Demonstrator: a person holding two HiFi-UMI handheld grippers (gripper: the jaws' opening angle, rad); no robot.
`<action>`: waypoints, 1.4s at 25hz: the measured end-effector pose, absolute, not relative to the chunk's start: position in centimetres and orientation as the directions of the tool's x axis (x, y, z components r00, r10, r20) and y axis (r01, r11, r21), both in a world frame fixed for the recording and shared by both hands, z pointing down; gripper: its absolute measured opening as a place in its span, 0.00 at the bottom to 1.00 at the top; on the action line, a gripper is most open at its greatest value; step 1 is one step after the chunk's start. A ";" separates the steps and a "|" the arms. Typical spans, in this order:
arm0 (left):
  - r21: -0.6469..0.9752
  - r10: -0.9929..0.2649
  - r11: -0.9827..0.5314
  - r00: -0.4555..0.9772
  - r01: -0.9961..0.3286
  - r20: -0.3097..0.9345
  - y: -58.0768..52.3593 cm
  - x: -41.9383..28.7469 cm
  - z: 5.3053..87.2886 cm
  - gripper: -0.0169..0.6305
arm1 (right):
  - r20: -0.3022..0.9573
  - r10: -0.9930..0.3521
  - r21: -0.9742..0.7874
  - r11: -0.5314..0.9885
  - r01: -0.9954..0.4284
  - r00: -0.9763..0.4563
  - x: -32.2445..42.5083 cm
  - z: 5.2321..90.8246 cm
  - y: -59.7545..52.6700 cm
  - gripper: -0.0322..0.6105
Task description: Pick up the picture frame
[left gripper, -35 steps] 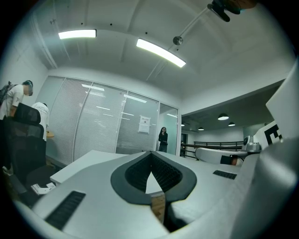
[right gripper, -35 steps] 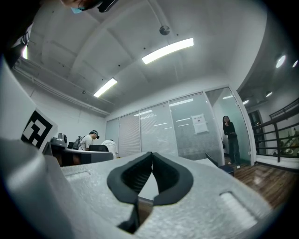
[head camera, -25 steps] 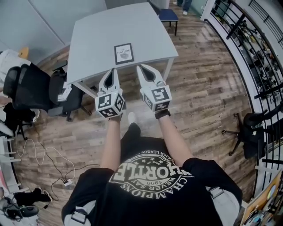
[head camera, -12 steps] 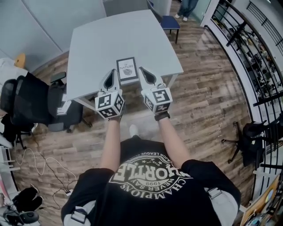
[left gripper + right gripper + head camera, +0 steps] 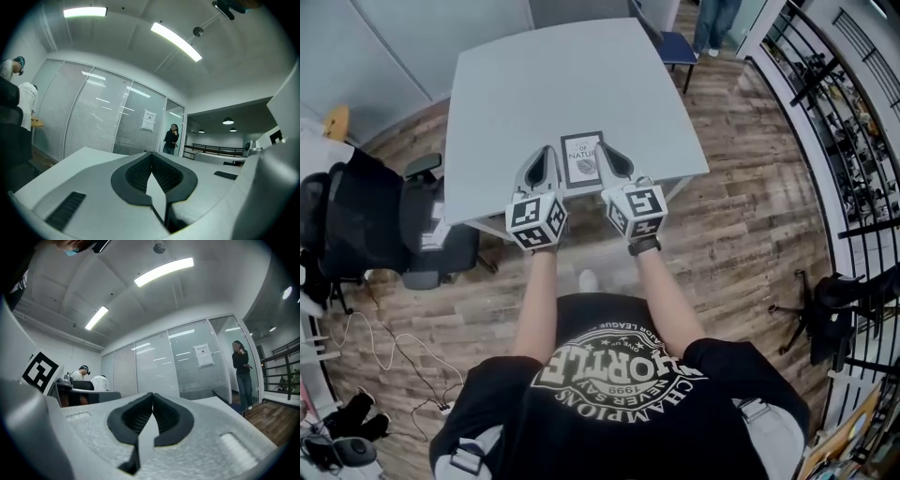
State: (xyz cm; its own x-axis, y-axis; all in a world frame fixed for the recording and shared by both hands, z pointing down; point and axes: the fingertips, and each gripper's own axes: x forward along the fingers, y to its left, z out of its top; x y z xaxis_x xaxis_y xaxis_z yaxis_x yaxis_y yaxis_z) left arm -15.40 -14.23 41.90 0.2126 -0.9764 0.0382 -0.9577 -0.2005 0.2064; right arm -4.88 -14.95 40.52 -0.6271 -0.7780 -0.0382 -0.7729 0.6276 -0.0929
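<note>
Closer than a second ago, the left tongs [image 5: 549,153] and right tongs [image 5: 607,150] now reach over the near edge of the one counter [image 5: 525,84]. Both pairs are closed tight and empty. A single picture frame [image 5: 582,159] lies flat between them.

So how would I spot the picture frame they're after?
Find the big pale grey square table. Near the edge nearest the person, between the left tool and the right tool, lies a small dark-bordered rectangular picture frame holding a white printed page. It is the only loose thing on that tabletop.
</note>
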 end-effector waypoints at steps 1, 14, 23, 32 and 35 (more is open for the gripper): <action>0.211 -0.977 -0.196 0.210 -0.958 0.043 -14.8 -16.1 42.2 0.04 | -0.031 -0.777 -0.092 0.629 -0.772 -0.629 -5.6 40.8 -15.5 0.05; 0.252 -0.948 -0.233 0.277 -0.939 0.156 -18.6 -16.8 47.8 0.04 | 0.094 -0.810 -0.105 0.570 -0.815 -0.579 -7.7 45.6 -19.4 0.05; 0.229 -0.922 -0.205 0.266 -0.952 0.280 -23.3 -15.8 53.3 0.04 | 0.262 -0.776 -0.114 0.565 -0.817 -0.573 -6.3 52.2 -24.7 0.05; 0.237 -0.893 -0.189 0.267 -0.953 0.362 -28.2 -15.0 56.8 0.04 | 0.397 -0.728 -0.120 0.563 -0.818 -0.559 -4.9 56.7 -30.4 0.05; 0.242 -0.879 -0.185 0.270 -0.953 0.392 -29.4 -15.1 58.4 0.04 | 0.447 -0.699 -0.126 0.569 -0.813 -0.558 -5.1 58.7 -31.9 0.05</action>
